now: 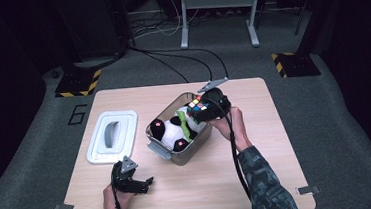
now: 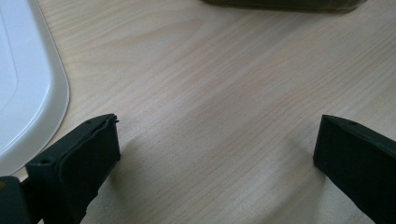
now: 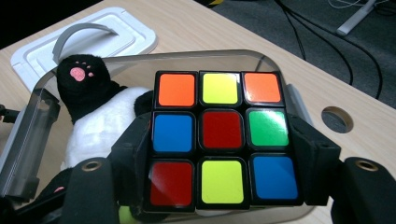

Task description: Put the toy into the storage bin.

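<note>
A colour puzzle cube [image 3: 221, 139] sits clamped between the two black jaws of my right gripper [image 3: 219, 163], held over the clear plastic bin [image 3: 28, 140]. From above, the cube [image 1: 198, 106] and right gripper [image 1: 205, 110] hover above the bin's far right side [image 1: 183, 157]. Inside the bin lies a black-and-white plush panda [image 1: 173, 131] with pink paw pads [image 3: 80, 73] and a green piece. My left gripper [image 1: 140, 184] rests open near the table's front left, nothing between its fingers [image 2: 77, 163].
The bin's white lid [image 1: 112, 136] with a grey handle lies flat to the left of the bin; its edge [image 2: 28, 93] is close to the left gripper. The wooden table [image 1: 219, 182] has a round hole [image 3: 337, 119] near the bin. Cables trail across the floor behind.
</note>
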Action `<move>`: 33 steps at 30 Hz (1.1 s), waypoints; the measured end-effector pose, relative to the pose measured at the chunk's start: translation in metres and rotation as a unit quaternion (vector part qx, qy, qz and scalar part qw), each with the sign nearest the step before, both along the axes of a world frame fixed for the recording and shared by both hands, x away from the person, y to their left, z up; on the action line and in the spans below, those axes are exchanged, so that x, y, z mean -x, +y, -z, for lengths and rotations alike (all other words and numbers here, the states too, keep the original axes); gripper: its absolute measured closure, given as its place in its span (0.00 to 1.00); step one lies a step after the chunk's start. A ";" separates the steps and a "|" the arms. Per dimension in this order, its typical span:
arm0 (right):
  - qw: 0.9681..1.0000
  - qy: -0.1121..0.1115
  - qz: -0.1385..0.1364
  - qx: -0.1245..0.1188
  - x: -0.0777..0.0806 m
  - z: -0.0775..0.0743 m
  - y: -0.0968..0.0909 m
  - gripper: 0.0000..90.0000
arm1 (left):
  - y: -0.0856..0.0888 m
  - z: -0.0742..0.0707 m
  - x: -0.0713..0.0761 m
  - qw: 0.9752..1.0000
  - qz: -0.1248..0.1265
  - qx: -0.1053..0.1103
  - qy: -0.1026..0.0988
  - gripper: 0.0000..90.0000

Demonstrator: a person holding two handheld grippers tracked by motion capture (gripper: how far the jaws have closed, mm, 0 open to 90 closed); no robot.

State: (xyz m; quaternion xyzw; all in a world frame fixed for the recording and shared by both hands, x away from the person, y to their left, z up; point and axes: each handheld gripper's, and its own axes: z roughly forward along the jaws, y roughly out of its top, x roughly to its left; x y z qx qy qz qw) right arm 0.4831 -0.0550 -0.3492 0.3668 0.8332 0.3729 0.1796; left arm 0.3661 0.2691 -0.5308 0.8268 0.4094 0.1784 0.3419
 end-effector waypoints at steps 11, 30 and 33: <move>0.999 0.019 -0.024 0.017 -0.004 0.017 0.022 0.37 | 0.000 0.000 0.000 1.000 0.001 -0.002 0.000 0.00; 0.998 0.039 -0.028 0.040 -0.004 0.029 0.022 0.37 | -0.001 0.000 0.000 1.000 -0.002 0.004 0.002 0.00; 0.998 0.045 -0.030 0.042 -0.003 0.029 0.021 0.37 | -0.001 0.000 0.001 1.000 -0.002 0.004 0.002 0.00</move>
